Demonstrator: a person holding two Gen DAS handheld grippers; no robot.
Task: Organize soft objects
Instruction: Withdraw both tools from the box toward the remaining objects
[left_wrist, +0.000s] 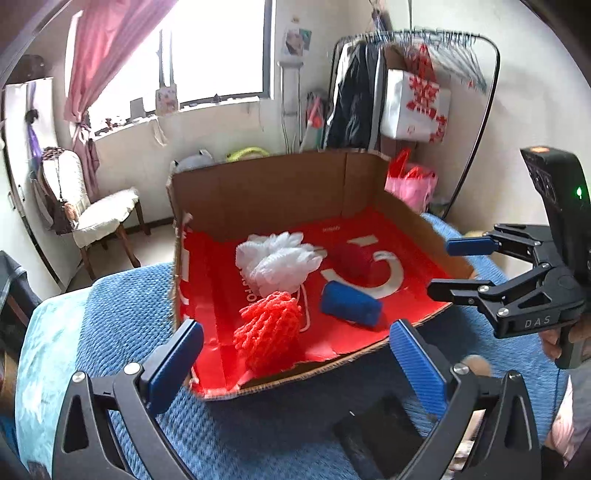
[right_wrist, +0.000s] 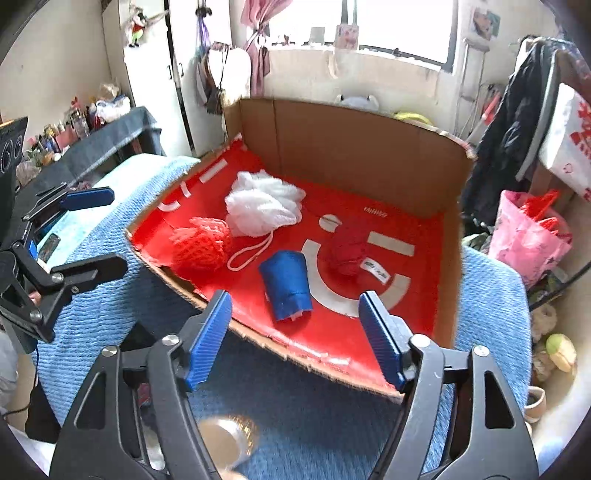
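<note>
Two grippers hang above the near edge of a cardboard box (left_wrist: 280, 192), both angled downward toward it. The left gripper (left_wrist: 295, 358) has its blue pads spread wide with nothing between them. The right gripper (right_wrist: 295, 332) also stands apart and empty, its pads framing the box's front lip; in the left wrist view it shows at the right edge, with part of a hand (left_wrist: 561, 336) wrapped round its handle.

The box sits on a blue knitted blanket (right_wrist: 110, 229) and is lined with red printed sheeting carrying white shapes. Four soft things lie inside. A white mesh bath puff (right_wrist: 264, 208) sits toward the back, its cord loop trailing forward. Just in front of it, near the box's left corner, lies an orange-red netted puff (right_wrist: 201, 242), touching or nearly touching the white one. A blue rolled cloth (right_wrist: 288, 286) lies near the middle, closest to the front lip. A dark red soft bundle (right_wrist: 347, 251) with a small white label rests to the right of the roll, apart from it.
</note>
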